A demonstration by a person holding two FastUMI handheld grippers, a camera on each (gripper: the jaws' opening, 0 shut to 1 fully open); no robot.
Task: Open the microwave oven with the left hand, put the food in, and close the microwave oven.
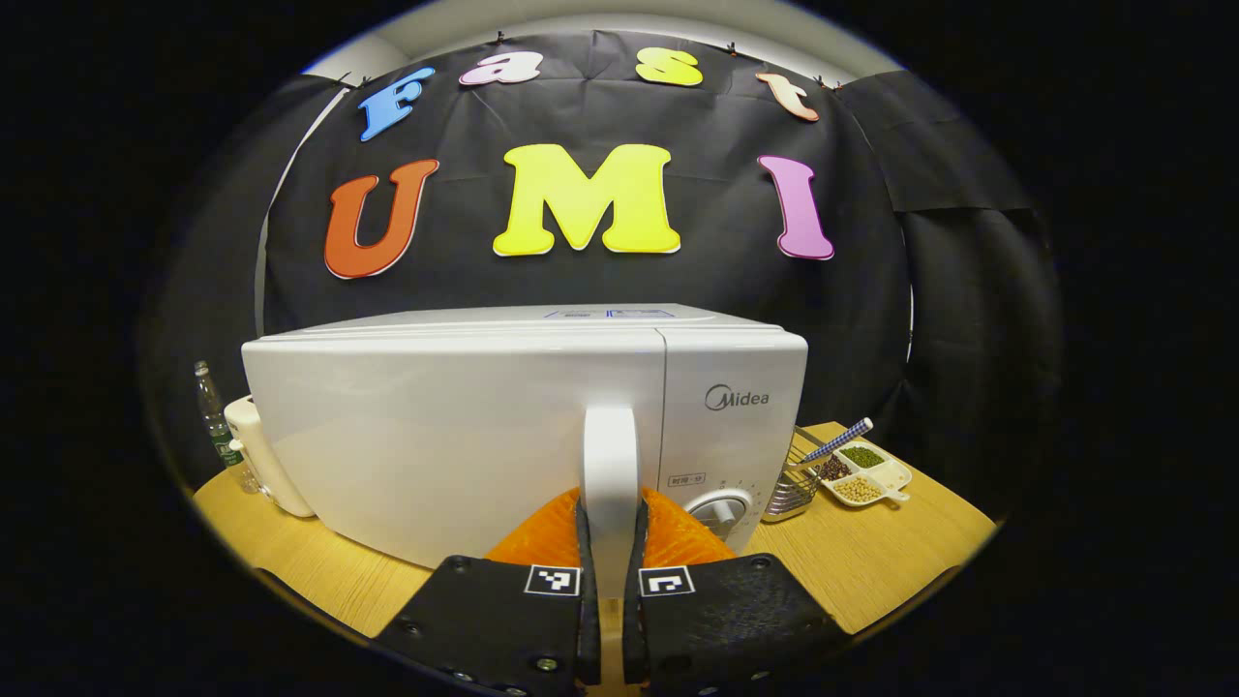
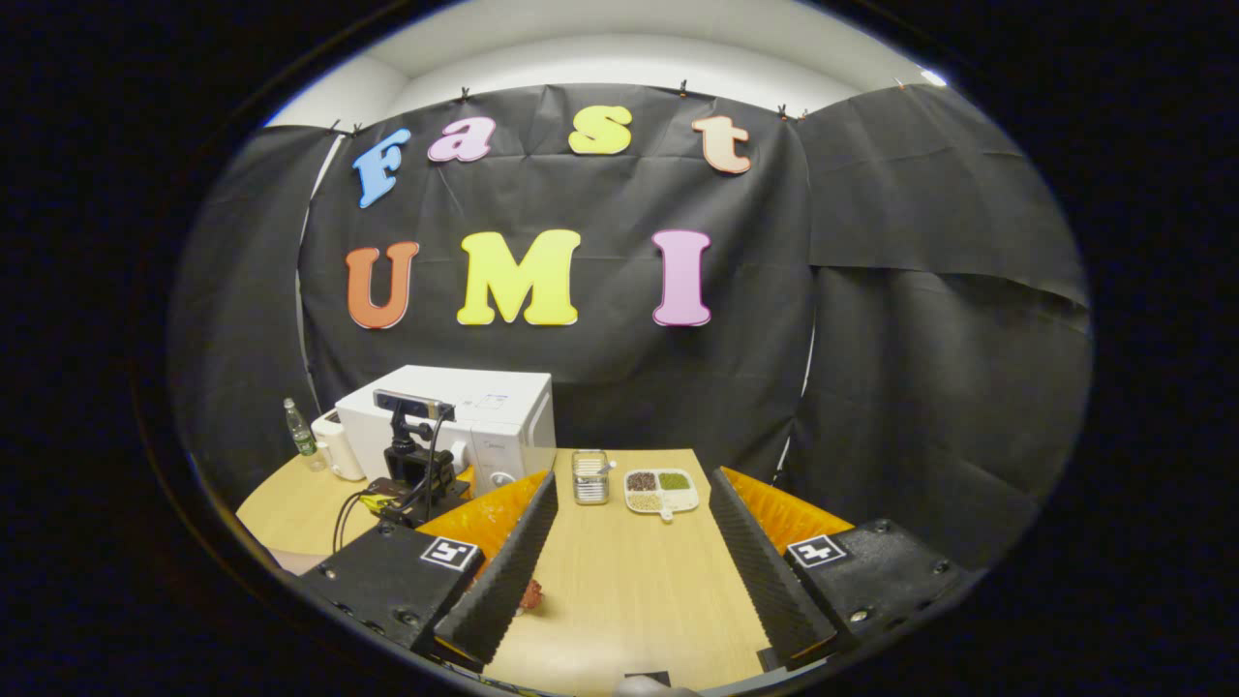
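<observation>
Left gripper (image 1: 610,581) on Midea microwave handle (image 1: 610,465)

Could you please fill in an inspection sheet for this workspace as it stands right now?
Surface: wooden table, light grain.
Job's things: white microwave, door shut; door handle upright; a small reddish item on the table, partly hidden, identity unclear.
Clutter: divided snack tray, wire basket, plastic bottle, white appliance beside the microwave.
Grippers: left gripper shut on the door handle; right gripper open, holding nothing.
Cables: black cables trailing from the left gripper.
Surroundings: black cloth wall.
</observation>
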